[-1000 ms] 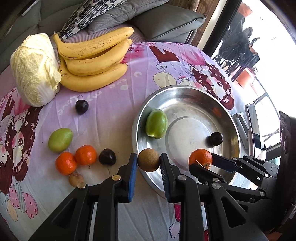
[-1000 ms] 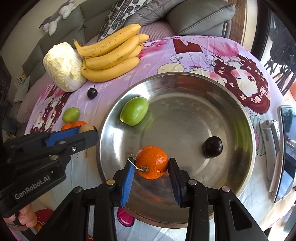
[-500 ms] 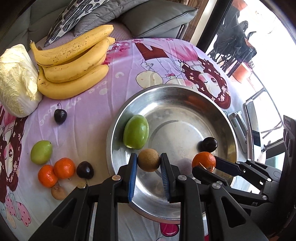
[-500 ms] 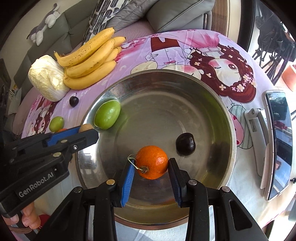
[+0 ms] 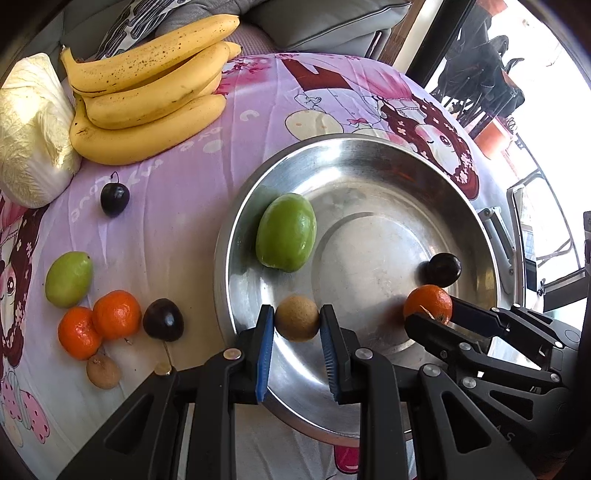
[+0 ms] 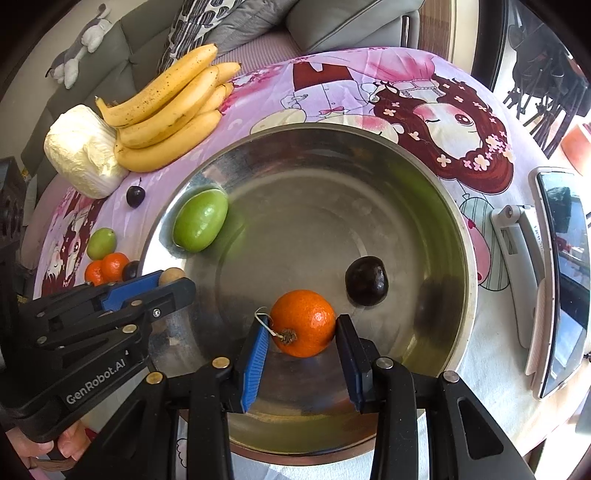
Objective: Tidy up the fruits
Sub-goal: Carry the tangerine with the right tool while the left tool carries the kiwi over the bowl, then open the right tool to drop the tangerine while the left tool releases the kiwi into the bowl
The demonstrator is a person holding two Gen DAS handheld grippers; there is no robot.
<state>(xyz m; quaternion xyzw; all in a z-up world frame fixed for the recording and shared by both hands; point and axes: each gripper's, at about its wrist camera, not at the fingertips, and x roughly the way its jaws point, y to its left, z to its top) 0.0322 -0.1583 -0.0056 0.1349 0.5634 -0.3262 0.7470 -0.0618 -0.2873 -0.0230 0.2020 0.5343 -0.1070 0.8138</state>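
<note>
A steel bowl (image 5: 369,147) (image 6: 424,177) holds a green fruit (image 5: 286,230) (image 6: 200,219) and a dark plum (image 5: 442,269) (image 6: 366,281). My left gripper (image 5: 297,328) is shut on a small brown fruit (image 5: 297,323) (image 6: 171,275), held over the bowl's near left side. My right gripper (image 6: 301,334) is shut on an orange tangerine (image 6: 303,323) (image 5: 428,304), held low over the bowl's near part. On the cloth to the left lie a green fruit (image 5: 68,278), two tangerines (image 5: 99,325), two dark plums (image 5: 163,319) (image 5: 115,194) and a brown fruit (image 5: 103,373).
A bunch of bananas (image 5: 151,92) (image 6: 170,110) and a wrapped cabbage (image 5: 29,129) (image 6: 83,151) lie at the far left of the purple cartoon tablecloth (image 5: 295,92). A phone on a white stand (image 6: 557,277) sits right of the bowl. A grey sofa with cushions (image 6: 332,18) is behind the table.
Both grippers have moved a little further over the bowl with their fruits still held. The left gripper's brown fruit now hangs inside the bowl's near left rim.
</note>
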